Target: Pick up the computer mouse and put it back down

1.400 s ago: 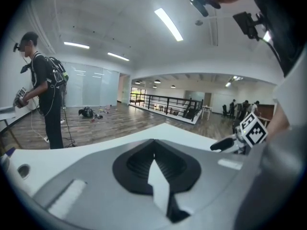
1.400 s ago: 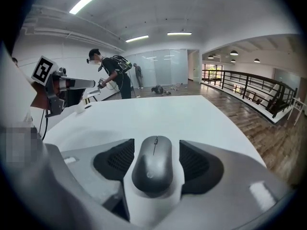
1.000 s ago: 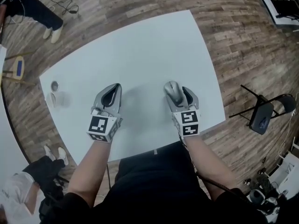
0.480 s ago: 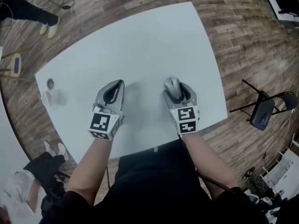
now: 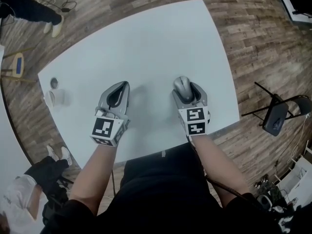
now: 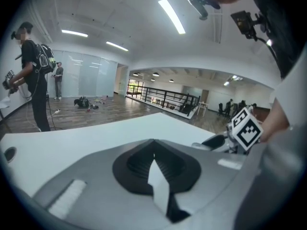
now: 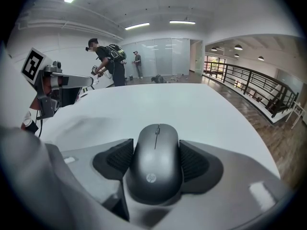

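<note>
Mouse (image 7: 156, 162), likely light, rigid and slick-shelled, is pinched across its flanks by right tool (image 5: 187, 90); left tool (image 5: 119, 89), at nine o'clock, is pressed together, empty.

mouse (image 7: 156, 164): dark grey
table (image 5: 146, 48): white
right gripper (image 5: 189, 94): grey, black pads, black-and-white marker cube
floor (image 5: 253, 43): brown wood planks

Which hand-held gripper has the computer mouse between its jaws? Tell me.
The right hand-held gripper: its jaws are closed on the sides of the grey computer mouse. The left hand-held gripper has its jaws shut together with nothing between them.
</note>
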Tool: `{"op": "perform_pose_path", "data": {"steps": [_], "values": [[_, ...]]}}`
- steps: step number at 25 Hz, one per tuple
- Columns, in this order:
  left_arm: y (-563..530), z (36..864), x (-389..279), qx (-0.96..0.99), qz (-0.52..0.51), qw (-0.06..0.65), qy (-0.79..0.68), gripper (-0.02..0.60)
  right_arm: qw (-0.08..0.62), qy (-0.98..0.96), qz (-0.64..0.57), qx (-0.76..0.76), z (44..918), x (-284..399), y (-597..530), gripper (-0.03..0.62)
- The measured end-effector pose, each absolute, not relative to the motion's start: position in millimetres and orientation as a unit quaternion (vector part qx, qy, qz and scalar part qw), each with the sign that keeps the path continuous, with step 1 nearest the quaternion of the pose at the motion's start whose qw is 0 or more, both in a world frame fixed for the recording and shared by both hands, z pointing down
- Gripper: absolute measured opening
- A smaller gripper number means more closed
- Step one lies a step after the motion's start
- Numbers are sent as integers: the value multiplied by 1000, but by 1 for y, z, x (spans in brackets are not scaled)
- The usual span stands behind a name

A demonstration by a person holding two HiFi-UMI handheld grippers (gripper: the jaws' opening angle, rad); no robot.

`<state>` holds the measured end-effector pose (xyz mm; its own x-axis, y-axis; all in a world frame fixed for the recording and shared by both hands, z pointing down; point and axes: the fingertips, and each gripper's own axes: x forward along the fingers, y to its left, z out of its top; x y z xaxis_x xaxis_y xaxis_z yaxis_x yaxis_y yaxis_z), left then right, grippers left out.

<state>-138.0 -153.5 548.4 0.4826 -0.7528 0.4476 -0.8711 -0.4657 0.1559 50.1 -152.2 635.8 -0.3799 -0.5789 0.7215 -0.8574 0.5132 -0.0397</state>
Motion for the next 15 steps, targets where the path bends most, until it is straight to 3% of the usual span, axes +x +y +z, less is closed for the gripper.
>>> {"op": "perform_pose_path", "data": {"steps": [15], "values": [[-136,533,-160,829,156,170,-509,-18,319,-812,201,446,625,53,-156,298]]}}
